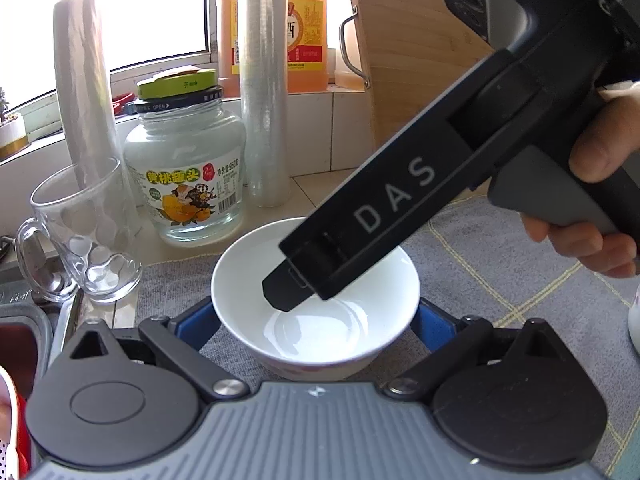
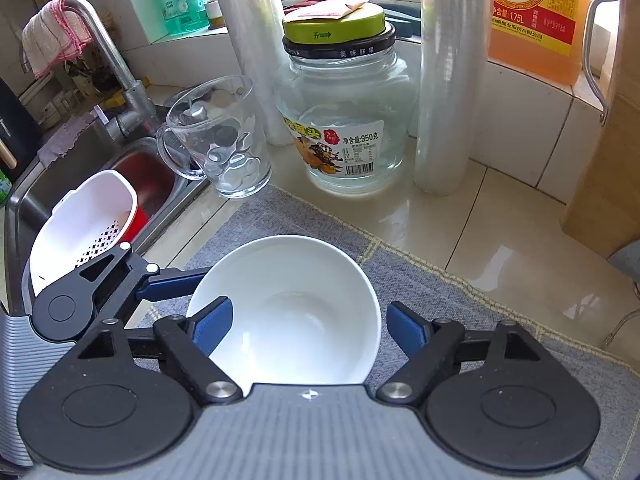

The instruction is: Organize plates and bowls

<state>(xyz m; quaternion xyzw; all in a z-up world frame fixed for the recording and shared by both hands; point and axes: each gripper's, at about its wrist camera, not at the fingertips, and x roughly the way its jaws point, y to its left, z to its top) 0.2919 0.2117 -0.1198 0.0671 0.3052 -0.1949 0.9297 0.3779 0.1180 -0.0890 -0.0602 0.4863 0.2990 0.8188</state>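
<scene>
Tiled table (image 2: 500, 240) by the window, steel sink (image 2: 80, 168) at its left end. Grey cloth (image 2: 460, 300) spread over the table's near part. Along the back: orange jug (image 2: 532, 20), two rolls of clear wrap, glass jar (image 2: 344, 120) with green lid, glass mug (image 2: 224, 140). White strainer basket (image 2: 80, 228) sits in the sink.

White bowl (image 2: 288, 312) stands upright on the cloth, empty.

Left gripper (image 1: 316, 320): blue fingers (image 1: 200, 320) on either side of the bowl's outer wall; cannot tell whether they press it.

Right gripper (image 2: 308, 320), held by a hand (image 1: 600, 200): one finger (image 2: 214, 320) inside the bowl, the other outside its rim, neither clearly pinching; fingers still spread.
</scene>
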